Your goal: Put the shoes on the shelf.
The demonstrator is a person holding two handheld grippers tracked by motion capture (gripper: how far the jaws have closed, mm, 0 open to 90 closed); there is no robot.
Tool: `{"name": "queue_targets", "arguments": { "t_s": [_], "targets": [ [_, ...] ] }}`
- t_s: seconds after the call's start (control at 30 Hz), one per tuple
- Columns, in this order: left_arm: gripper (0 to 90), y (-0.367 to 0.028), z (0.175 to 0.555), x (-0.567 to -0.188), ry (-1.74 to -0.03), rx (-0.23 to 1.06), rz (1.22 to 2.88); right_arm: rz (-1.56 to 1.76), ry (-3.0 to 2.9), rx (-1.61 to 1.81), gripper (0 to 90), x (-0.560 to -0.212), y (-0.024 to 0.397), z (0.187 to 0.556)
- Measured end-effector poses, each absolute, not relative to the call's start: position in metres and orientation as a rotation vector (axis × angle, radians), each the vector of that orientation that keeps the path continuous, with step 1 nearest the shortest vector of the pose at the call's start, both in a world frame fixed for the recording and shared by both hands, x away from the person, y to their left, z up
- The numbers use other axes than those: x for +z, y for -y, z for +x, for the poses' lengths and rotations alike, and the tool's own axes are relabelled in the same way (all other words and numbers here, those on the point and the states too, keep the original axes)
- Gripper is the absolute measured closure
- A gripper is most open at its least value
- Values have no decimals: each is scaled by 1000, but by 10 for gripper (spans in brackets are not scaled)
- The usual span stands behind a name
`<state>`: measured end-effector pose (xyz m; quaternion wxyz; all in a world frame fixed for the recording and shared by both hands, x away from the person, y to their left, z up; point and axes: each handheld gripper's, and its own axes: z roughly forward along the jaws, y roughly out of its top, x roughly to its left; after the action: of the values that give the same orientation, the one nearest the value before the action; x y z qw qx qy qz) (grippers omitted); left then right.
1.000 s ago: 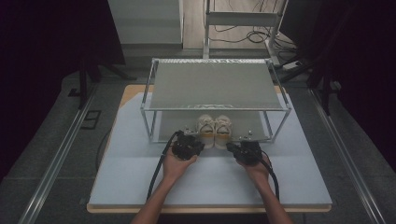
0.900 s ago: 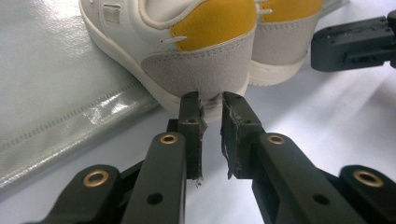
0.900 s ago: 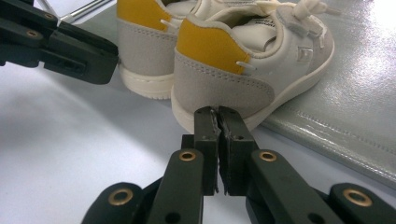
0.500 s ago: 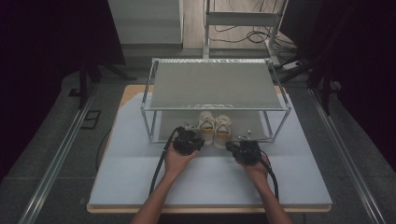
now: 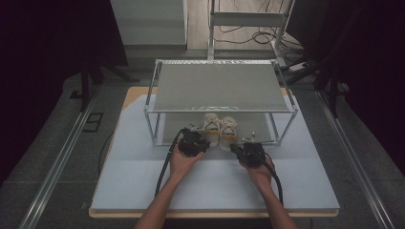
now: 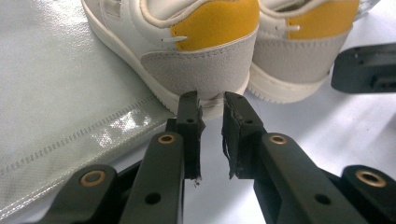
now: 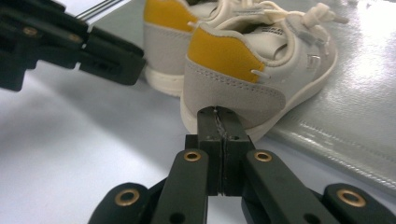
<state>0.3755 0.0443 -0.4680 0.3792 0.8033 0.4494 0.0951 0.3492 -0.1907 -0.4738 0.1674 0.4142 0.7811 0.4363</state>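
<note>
Just ahead of the left gripper [image 6: 211,106], whose jaws stand slightly apart with a narrow gap between them, sits the heel of the left sneaker [image 6: 187,42], white with a grey suede heel patch and a yellow collar. The jaw tips are right at the sole's rear edge; whether they touch it cannot be told. To the right of those jaws stands the right sneaker [image 6: 299,51], and beyond it a black part of the right gripper [image 6: 366,67].

Pressed together, the right gripper's [image 7: 219,116] jaws hold nothing, their tips right against the right sneaker's [image 7: 252,65] grey heel. Left of them sits the left sneaker [image 7: 166,42].

From the high view, both shoes stand side by side at the front edge of a metal rack's [image 5: 222,88] lower shelf, on a pale table mat [image 5: 143,162].
</note>
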Motion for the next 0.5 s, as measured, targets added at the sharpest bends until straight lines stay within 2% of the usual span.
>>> {"name": "queue_targets", "arguments": {
  "t_s": [0.5],
  "targets": [
    [772, -43, 378, -468, -1146, 240, 2053, 1283, -2134, 1190, 882, -484, 195, 388]
  ]
}}
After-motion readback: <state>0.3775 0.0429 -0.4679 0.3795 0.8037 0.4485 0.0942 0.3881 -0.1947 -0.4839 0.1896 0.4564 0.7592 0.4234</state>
